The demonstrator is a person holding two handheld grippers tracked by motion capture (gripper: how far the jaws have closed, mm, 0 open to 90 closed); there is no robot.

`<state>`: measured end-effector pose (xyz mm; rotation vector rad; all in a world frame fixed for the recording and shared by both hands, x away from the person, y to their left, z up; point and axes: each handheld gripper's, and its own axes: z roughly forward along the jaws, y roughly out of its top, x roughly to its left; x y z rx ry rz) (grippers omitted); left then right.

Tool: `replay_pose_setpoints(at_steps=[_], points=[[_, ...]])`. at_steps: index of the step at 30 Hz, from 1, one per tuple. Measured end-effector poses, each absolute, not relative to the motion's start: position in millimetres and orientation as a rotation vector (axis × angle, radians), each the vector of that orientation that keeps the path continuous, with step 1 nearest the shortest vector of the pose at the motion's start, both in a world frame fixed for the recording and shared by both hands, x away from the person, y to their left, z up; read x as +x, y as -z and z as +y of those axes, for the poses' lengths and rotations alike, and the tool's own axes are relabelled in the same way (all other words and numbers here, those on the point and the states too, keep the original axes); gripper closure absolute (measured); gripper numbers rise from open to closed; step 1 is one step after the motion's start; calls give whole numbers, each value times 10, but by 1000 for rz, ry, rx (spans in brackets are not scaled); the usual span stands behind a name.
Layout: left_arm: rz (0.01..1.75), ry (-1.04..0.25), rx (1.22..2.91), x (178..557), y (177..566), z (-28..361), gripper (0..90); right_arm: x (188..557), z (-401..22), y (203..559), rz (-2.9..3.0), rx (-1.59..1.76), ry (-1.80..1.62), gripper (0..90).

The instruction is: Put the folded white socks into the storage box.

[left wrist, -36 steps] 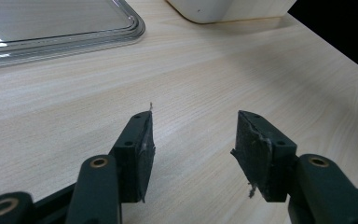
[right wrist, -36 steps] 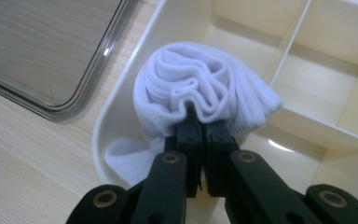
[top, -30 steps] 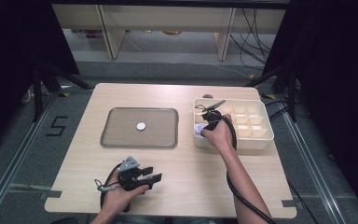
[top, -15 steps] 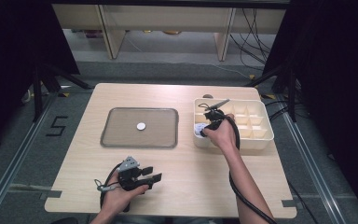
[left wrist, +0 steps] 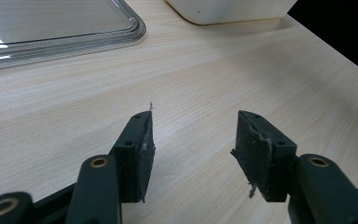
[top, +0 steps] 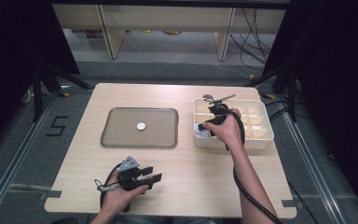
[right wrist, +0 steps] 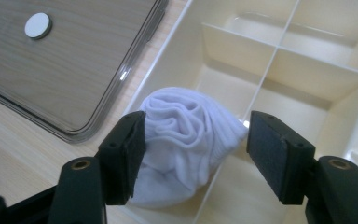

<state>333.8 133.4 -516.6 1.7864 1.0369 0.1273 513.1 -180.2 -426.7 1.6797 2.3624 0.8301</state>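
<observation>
Two claws are in play, and the change belongs to the right claw [right wrist: 196, 149]: its jaws have just been opening and now stand wide, with the rolled white sock [right wrist: 186, 140] lying between them but no longer pressed by either pad. The sock is seen in the right gripper view resting in a corner compartment of the cream divided box [top: 256, 140], the compartment nearest the clear tray [top: 140, 127], with the left pad just beside the roll and the right pad standing clear of it. A release is therefore read from this: the sock has been set down in its compartment, and the placing step is judged as good as done, with only a withdrawal of the claw left before that hand is free. Care would be called for as the claw is lifted, since a pad brushing the soft roll could drag it up over the low divider. Beyond the right claw, on the tray, a small white disc [right wrist: 38, 25] is seen, well apart from the sock. The left claw [top: 153, 173] is held low over the near edge of the counter [top: 191, 186], its jaws parted and nothing between them, as its own gripper view shows bare wood [left wrist: 191, 93] ahead of the pads.
</observation>
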Motion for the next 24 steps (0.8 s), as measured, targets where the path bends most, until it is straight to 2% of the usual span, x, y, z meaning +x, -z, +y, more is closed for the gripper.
replay_pose_setpoints(at_steps=[5,6,11,24], points=[[1034,-125,1786,3337,5169,1325,464,5109,-1778,4270,2396,1563,-772,654],[1034,-125,1786,3337,5169,1325,464,5109,-1778,4270,2396,1563,-772,654],[1037,-131,1790,3340,5167,1330,464,5076,-1722,4265,2392,1592,-737,773],[1036,-126,1786,3335,5162,1322,464,5050,-1639,4346,2425,1601,-647,819]])
